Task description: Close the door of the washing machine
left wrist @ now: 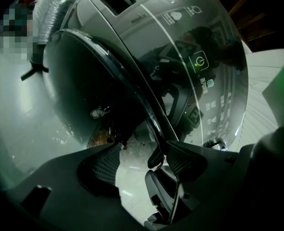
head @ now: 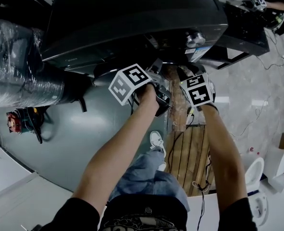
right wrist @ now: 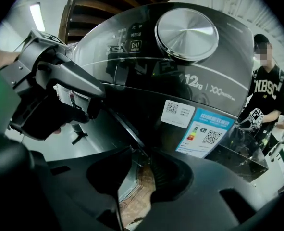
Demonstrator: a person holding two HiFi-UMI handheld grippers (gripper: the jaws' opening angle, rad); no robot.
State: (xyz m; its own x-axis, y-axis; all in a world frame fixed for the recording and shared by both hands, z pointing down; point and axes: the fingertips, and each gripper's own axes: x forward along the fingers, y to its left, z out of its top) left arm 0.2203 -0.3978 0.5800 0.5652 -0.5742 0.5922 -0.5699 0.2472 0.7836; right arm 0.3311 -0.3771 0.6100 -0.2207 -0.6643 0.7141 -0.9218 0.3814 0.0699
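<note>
The dark washing machine (head: 132, 18) fills the top of the head view. Its round glass door (left wrist: 79, 90) stands ajar, swung out from the front panel (left wrist: 214, 81). My left gripper (left wrist: 142, 160) is open at the door's lower rim (left wrist: 157, 146). The rim runs between the jaws close to the right pad, and floor shows beside the left pad. My right gripper (right wrist: 141, 170) is also open, with the door's thin edge (right wrist: 132, 134) reaching the gap at its tips. In the head view both grippers (head: 157, 67) (head: 187, 72) sit side by side under the machine's front.
A silver knob (right wrist: 186, 34) and stickers (right wrist: 203, 131) mark the front panel. A plastic-wrapped bundle (head: 17, 71) lies to the left, a wooden pallet (head: 190, 148) below the machine, white toilets (head: 257, 186) at the right. A person (right wrist: 269, 95) with another gripper stands behind.
</note>
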